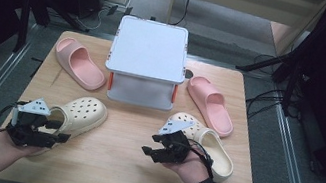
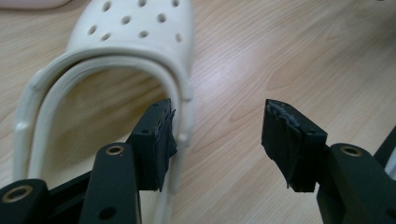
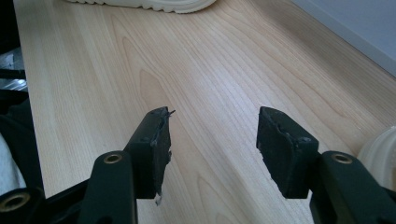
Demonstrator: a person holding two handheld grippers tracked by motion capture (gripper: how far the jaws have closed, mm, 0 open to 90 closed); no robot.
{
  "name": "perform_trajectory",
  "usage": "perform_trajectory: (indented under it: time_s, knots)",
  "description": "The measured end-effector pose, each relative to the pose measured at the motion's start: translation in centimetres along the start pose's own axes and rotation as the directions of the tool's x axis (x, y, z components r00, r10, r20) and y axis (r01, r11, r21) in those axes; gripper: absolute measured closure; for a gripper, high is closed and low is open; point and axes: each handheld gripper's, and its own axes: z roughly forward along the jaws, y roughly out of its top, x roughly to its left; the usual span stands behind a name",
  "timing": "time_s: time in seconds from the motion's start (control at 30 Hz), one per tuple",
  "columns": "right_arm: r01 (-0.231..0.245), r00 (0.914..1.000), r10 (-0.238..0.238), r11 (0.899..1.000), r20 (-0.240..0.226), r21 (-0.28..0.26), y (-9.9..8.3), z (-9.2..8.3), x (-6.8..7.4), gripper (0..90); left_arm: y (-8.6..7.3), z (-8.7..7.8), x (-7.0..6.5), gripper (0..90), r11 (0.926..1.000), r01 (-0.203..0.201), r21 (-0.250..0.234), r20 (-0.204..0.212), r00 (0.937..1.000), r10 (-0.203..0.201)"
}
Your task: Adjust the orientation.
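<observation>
- Bare wood lies open in front of the white box, between the two cream clogs.
- Left cream clog blocks the box's front-left; right cream clog blocks front-right.
- Pink slides flank the box, closing both sides.

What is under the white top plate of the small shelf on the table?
Under the white shelf top there is an open compartment with a pale floor, apparently without shoes. Its back part is covered by the top.

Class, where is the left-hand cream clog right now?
In the high view, the cream clog lies at the table's front left, beside the left claw, below the left pink slipper.
</observation>
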Motion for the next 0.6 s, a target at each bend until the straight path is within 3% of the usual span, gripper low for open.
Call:
perform_trajectory:
  time_s: [0.13,0.37,0.53,0.6]
  knots:
    - [0.004,1.0000,-0.004,1.000,0.001,-0.001,0.0,0.1,0.0,45.3,-0.1,0.9,0.9,46.4,0.9998,0.011,0.018,-0.025,0.9996,-0.010]
    - [-0.003,1.0000,0.003,1.000,0.000,0.005,0.0,0.2,0.1,45.2,0.2,2.2,1.7,62.0,0.9988,0.031,0.039,0.016,0.9994,-0.031]
    - [0.001,1.0000,-0.001,1.000,0.000,0.009,0.0,0.3,0.1,45.2,0.7,3.5,1.8,71.1,0.9979,0.017,0.063,0.021,0.9996,-0.018]
    - [0.003,1.0000,-0.003,1.000,0.000,0.010,-0.1,0.4,0.2,45.3,1.0,3.3,1.7,75.3,0.9987,-0.002,0.052,-0.008,1.0000,0.003]
